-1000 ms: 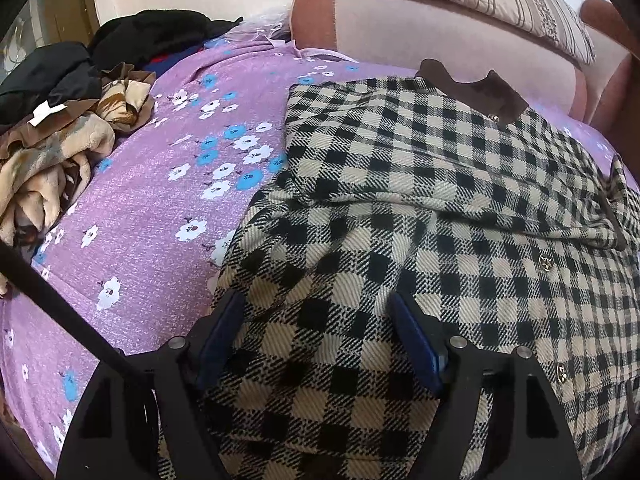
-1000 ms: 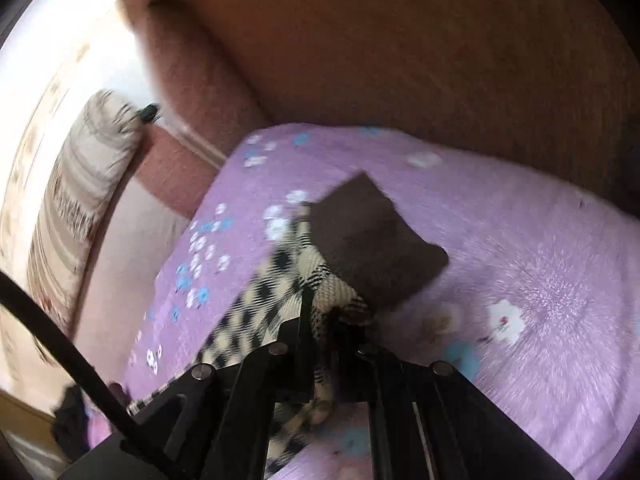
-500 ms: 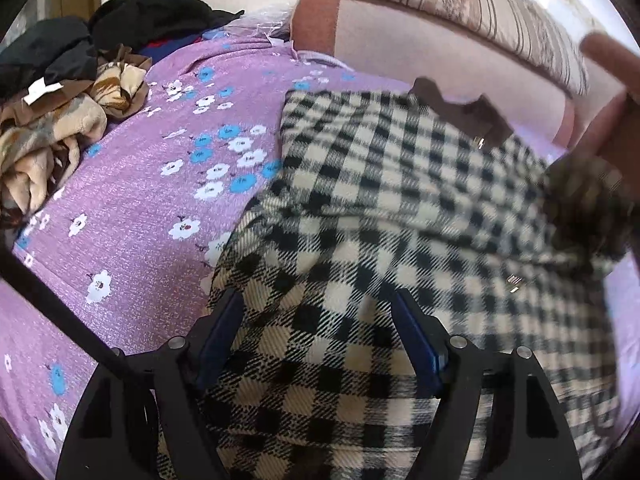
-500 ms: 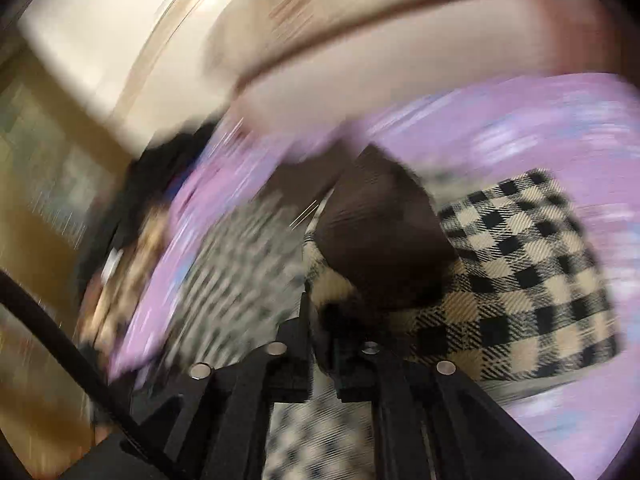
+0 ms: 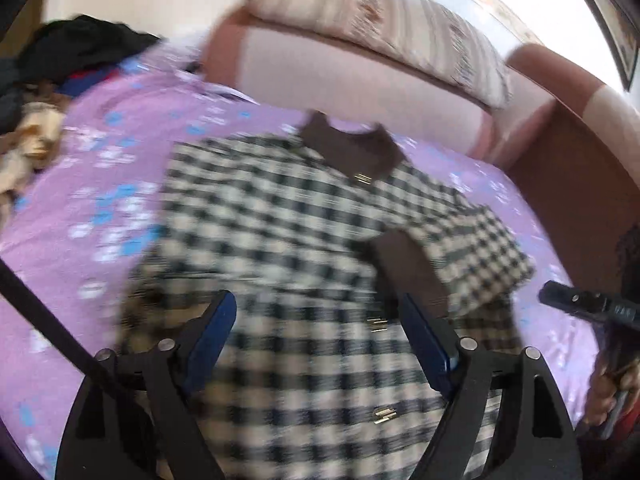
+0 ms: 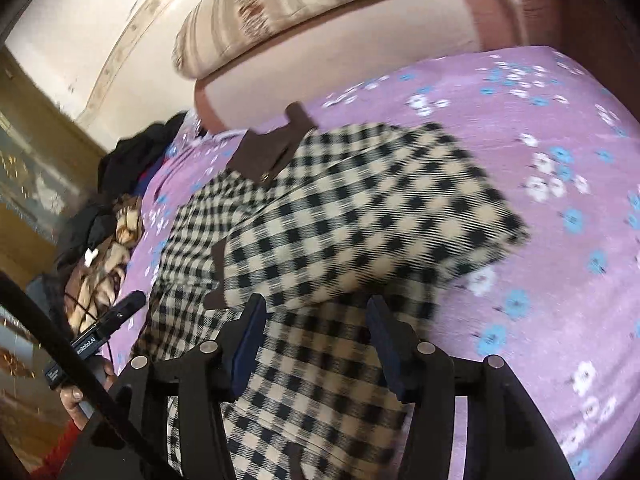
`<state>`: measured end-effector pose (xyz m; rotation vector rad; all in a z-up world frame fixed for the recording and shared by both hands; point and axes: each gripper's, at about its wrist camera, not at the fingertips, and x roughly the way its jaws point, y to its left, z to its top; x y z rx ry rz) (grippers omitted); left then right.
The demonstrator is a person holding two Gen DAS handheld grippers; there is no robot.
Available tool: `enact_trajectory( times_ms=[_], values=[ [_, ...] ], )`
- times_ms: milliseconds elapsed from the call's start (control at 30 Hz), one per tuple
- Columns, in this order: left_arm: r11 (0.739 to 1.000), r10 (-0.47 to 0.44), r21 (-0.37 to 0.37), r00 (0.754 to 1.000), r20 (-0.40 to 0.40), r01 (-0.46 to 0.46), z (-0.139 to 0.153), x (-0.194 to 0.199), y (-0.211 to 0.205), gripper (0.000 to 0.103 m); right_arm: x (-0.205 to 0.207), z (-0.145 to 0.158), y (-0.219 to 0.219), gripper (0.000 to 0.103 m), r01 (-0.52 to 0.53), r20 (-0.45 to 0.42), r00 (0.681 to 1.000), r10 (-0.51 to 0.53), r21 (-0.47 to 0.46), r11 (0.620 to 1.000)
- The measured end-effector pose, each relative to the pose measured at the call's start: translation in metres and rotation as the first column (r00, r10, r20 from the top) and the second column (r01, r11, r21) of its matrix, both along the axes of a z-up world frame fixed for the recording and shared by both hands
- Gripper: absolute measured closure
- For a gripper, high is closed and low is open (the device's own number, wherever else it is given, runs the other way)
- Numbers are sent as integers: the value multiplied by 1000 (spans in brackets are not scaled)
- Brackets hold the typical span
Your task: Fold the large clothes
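Note:
A black-and-cream checked jacket [image 5: 280, 232] with a brown collar [image 5: 352, 148] lies on the purple flowered bedspread [image 5: 100, 160]. Its right sleeve [image 5: 472, 248], with a brown cuff, is folded across the front. It also shows in the right wrist view [image 6: 360, 208]. My left gripper [image 5: 316, 332] is open and empty above the jacket's lower part. My right gripper [image 6: 316, 336] is open and empty, just above the folded sleeve; it also shows in the left wrist view [image 5: 576, 304] at the right edge.
A heap of other clothes [image 5: 36, 136] lies at the bed's far left, also in the right wrist view [image 6: 108, 240]. A pink and brown headboard [image 5: 360, 72] with a striped pillow [image 5: 380, 20] runs along the back. A brown side board [image 5: 580, 184] stands at the right.
My right gripper carried the sleeve cuff across the jacket, opened and let it go; the sleeve now lies folded over the front. My left gripper stayed open and lifted back a little.

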<state>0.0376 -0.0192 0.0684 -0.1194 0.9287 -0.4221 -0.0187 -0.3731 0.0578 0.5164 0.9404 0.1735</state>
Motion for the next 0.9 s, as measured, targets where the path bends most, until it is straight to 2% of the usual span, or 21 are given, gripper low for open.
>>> enact_trajectory(
  times_ms=[167,233,267,300,333,367,400,533,700,800,900],
  values=[
    [992,-102,-89,987,-121,92,-21,25,-59,21,-7,0,-17,46,42,22,999,-42,-12,999],
    [992,-104,-87,986,-133,93,-26,27,-76,21,-7,-1,-24,46,51,31,998,-50,-24,998],
    [994,-96,-70,987,-132,87,-29,28,-84,26,-7,-1,-27,46,56,33,998,-55,-25,998],
    [996,-87,-39,987,-137,83,-30,31,-90,55,-6,-3,-33,46,66,33,997,-65,-19,998],
    [997,-80,3,985,-153,81,-34,34,-97,101,-4,-4,-34,46,72,32,997,-72,-13,997],
    [996,-71,37,981,-181,79,-38,39,-103,97,-2,-6,-34,46,77,29,997,-77,-9,997],
    [997,-54,41,983,-177,62,-38,40,-105,99,0,-7,-36,46,82,25,996,-82,-10,997],
    [997,-41,68,997,-63,45,-6,41,-99,99,4,-3,-42,46,109,46,993,-107,-33,994],
    [991,36,130,997,71,-45,42,59,-55,99,8,3,-51,46,142,77,987,-141,1,990],
    [967,124,209,985,124,-148,46,80,-20,99,17,0,-49,46,144,74,987,-144,6,990],
    [937,174,281,974,143,-208,33,99,7,98,30,-6,-38,46,132,58,990,-131,-4,991]
  ],
)
